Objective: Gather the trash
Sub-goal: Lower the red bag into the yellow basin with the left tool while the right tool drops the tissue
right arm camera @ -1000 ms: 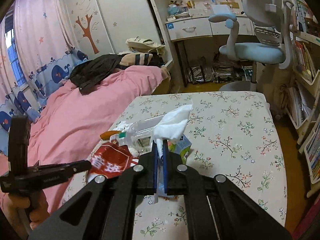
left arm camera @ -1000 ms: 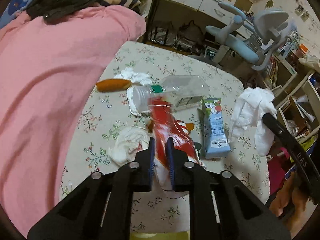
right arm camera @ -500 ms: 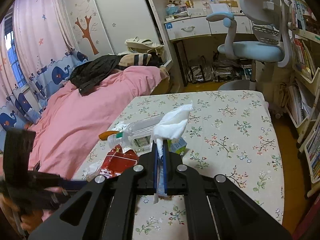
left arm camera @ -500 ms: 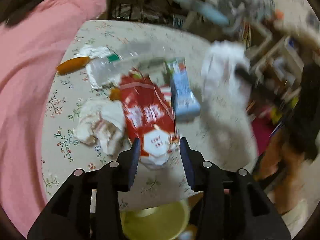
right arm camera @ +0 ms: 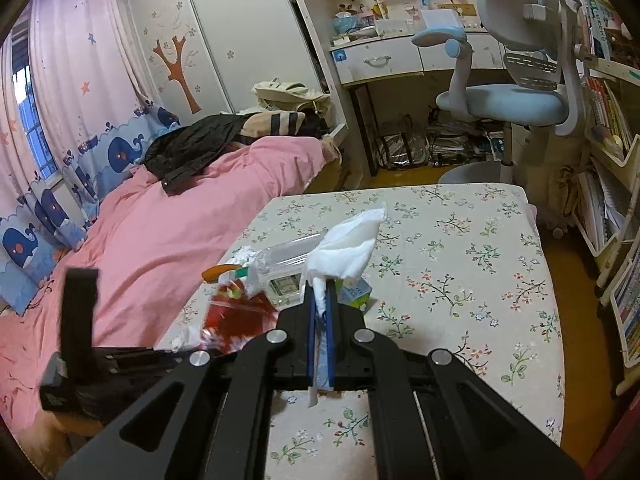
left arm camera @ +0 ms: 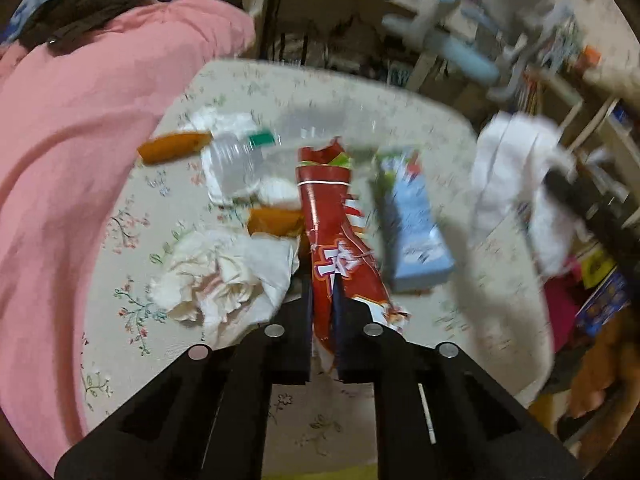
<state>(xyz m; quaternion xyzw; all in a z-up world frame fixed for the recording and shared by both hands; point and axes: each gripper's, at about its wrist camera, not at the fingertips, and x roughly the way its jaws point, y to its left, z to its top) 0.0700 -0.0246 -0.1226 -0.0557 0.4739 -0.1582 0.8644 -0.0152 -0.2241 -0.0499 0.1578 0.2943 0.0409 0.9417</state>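
My left hand-held gripper [left arm camera: 322, 298] is clamped on the red snack wrapper [left arm camera: 332, 236], both jaws pressed tight against the crinkled foil, which stands up from between them over the desk [left arm camera: 460, 312]. The view from this side is smeared with blur, so fine print is beyond me. Just left of the wrapper sits a crumpled tissue [left arm camera: 224, 276], touching the gripper's left finger. Beyond it lies a clear plastic bottle [left arm camera: 272, 152] on its side with a green band near the neck, and an orange wrapper [left arm camera: 174, 148] rests beside its cap end. A blue milk carton [left arm camera: 416, 224] lies flat just right of the red wrapper.

My right hand-held gripper [right arm camera: 320, 308] is closed on a white tissue [right arm camera: 348, 248], pinched at its twisted lower end, the loose part fanning upward above the jaws. That tissue hangs over the flowered desk, near the bottle and carton. From here I see the left gripper low at the desk's near-left edge, against the pink bed [right arm camera: 160, 232]. A pale blue chair [right arm camera: 508, 100] stands past the desk's far side.
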